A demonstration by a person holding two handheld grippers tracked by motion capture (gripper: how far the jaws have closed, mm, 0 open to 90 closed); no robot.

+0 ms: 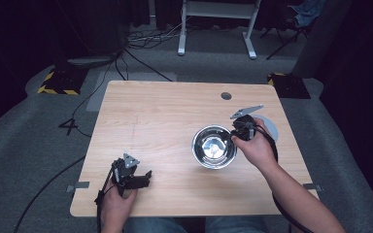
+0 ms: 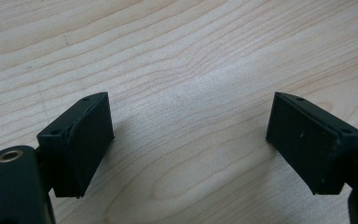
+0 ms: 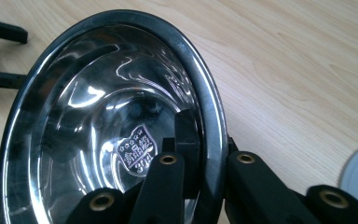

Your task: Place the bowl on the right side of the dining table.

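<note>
A shiny steel bowl [image 1: 214, 146] sits right of the table's middle, and my right gripper [image 1: 236, 134] is shut on its right rim. In the right gripper view the steel bowl [image 3: 98, 121] looms large, with one jaw inside its wall and the other outside, the right gripper [image 3: 209, 172] pinching the rim between them. My left gripper [image 1: 145, 178] rests near the front left edge, held by a hand. Its left gripper [image 2: 189, 135] jaws stand wide apart over bare wood, with nothing between them.
A grey round disc [image 1: 270, 127] lies on the wooden table [image 1: 165, 111] just right of the bowl, partly behind my right hand. A dark grommet hole [image 1: 226, 95] sits near the far edge. Cables trail off the front of the table.
</note>
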